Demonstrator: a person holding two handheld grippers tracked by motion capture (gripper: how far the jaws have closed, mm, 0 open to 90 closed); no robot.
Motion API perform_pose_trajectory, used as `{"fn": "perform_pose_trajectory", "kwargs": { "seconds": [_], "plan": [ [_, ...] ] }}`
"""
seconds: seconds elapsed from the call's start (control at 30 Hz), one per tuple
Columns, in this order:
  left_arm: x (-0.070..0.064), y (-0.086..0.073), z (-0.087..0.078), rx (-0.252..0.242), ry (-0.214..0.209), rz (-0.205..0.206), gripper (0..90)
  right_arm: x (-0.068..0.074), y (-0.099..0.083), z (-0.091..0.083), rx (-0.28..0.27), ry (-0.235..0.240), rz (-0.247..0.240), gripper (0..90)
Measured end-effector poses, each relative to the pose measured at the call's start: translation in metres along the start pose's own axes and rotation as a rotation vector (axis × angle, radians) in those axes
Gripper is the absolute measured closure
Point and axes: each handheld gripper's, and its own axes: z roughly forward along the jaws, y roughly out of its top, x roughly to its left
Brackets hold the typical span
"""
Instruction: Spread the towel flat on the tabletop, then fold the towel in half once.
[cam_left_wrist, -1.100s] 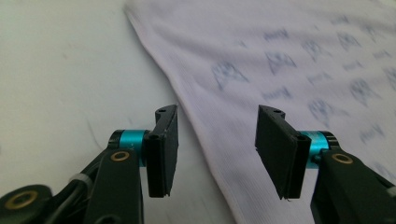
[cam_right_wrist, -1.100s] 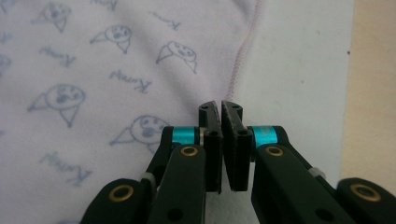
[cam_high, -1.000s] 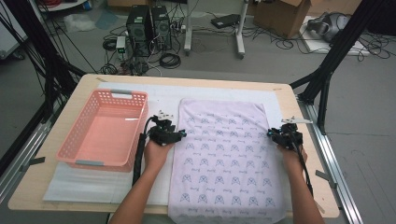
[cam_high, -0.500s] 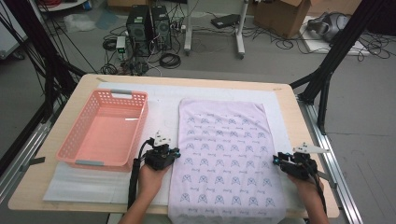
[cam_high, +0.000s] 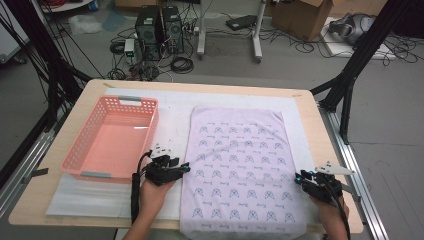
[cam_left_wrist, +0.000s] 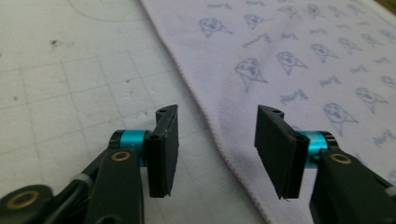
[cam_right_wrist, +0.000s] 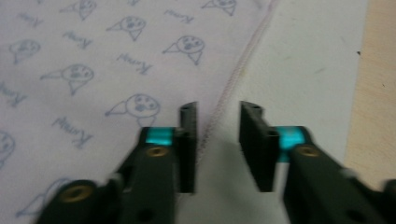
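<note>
A pale lilac towel printed with small blue figures lies flat on the white mat, its near end hanging over the table's front edge. My left gripper sits at the towel's left edge; in the left gripper view it is open, its jaws astride the towel's hem. At the towel's right edge is my right gripper. The right gripper view shows it open by a narrower gap, with the stitched hem running between its jaws. Neither holds any cloth.
A pink plastic basket stands empty left of the towel. A white mat covers the wooden table. A clear plastic sheet lies at the front left. Black frame posts and cables stand beyond the table.
Both hands have drawn back toward the table's front edge along the towel's two sides. The towel lies as before.
</note>
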Motion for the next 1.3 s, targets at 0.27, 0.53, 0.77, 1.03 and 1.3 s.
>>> {"fn": "perform_pose_trajectory", "kwargs": {
  "seconds": [0.27, 0.53, 0.77, 1.03, 1.3],
  "plan": [
    [-0.01, 0.002, -0.011, -0.1, -0.092, 0.069, 28.8, 0.017, 0.005, -0.007, -0.112, 0.092, -0.064, 35.5],
    [-0.018, 0.005, -0.017, -0.159, -0.132, 0.124, 21.7, 0.026, 0.007, -0.014, -0.15, 0.085, -0.075, 22.9],
    [-0.019, 0.005, -0.019, -0.183, -0.13, 0.191, 22.3, 0.024, 0.011, -0.015, -0.203, 0.08, -0.069, 21.9],
    [-0.018, 0.003, -0.021, -0.186, -0.139, 0.204, 22.7, 0.022, 0.012, -0.011, -0.202, 0.089, -0.063, 21.2],
    [-0.018, 0.005, -0.014, -0.169, -0.14, 0.186, 22.6, 0.018, 0.012, -0.01, -0.199, 0.083, -0.049, 20.4]
  ]
}}
